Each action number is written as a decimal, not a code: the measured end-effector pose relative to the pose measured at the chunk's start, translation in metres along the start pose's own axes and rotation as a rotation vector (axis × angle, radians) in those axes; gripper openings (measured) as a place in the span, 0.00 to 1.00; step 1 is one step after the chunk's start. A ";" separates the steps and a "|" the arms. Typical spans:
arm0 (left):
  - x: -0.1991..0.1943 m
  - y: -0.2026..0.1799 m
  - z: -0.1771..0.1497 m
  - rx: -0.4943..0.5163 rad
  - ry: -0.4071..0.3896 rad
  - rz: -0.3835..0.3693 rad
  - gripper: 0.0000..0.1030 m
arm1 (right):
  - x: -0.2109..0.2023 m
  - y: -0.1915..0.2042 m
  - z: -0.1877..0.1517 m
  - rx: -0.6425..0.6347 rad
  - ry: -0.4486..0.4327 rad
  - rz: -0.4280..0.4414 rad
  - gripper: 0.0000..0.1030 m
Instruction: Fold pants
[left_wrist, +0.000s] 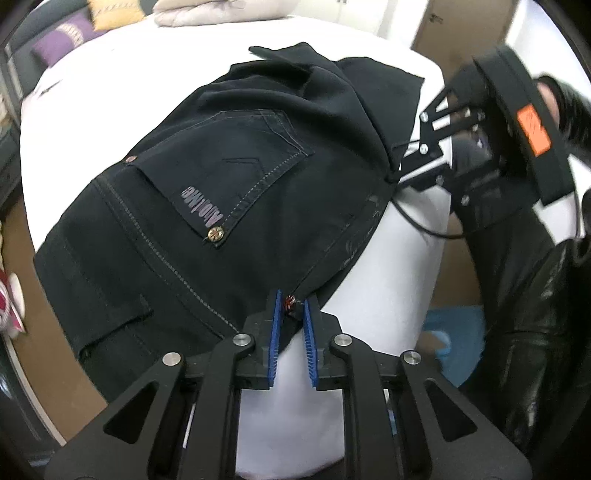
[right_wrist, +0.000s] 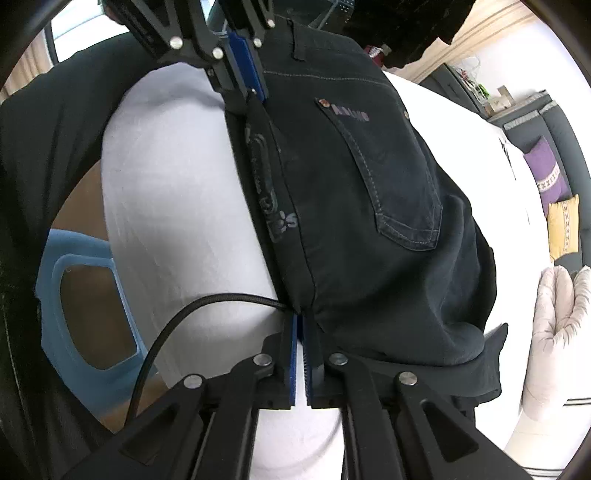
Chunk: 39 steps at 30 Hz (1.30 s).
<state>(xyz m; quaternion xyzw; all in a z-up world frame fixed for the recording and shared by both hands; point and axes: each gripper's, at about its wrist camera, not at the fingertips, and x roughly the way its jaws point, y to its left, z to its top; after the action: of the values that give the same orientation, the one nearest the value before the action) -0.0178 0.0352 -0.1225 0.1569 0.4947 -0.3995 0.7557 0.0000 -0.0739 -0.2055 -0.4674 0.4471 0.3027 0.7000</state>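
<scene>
Dark navy pants (left_wrist: 207, 206) lie on a white bed (left_wrist: 384, 295), back pocket up, legs bunched at the far end. My left gripper (left_wrist: 292, 301) is shut on the waistband corner by a small rivet. My right gripper (right_wrist: 302, 317) is shut on the pants' edge (right_wrist: 369, 221) further along the same side. Each gripper shows in the other's view: the right one (left_wrist: 410, 162) at the pants' right edge, the left one (right_wrist: 251, 88) at the top, blue pads (right_wrist: 245, 62) pinching the cloth.
A black cable (right_wrist: 177, 317) runs over the sheet by my right gripper. A folded pale blanket (right_wrist: 557, 332) and purple (right_wrist: 546, 173) and yellow (right_wrist: 563, 225) cushions lie beyond. A blue plastic stool (right_wrist: 81, 295) stands on the floor beside the bed.
</scene>
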 end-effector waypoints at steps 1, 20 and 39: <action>-0.004 0.002 0.000 -0.015 0.006 -0.005 0.15 | 0.000 -0.001 0.001 0.011 -0.001 -0.002 0.07; 0.068 0.013 0.078 -0.371 -0.058 -0.074 0.16 | -0.007 -0.012 -0.013 0.352 -0.083 0.039 0.39; 0.074 0.028 0.055 -0.548 -0.111 -0.106 0.16 | 0.060 -0.345 -0.146 1.473 -0.101 -0.022 0.56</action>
<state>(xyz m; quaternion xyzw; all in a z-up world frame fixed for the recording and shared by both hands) 0.0524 -0.0151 -0.1664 -0.1013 0.5495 -0.2977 0.7740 0.2654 -0.3397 -0.1514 0.1335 0.4970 -0.0620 0.8552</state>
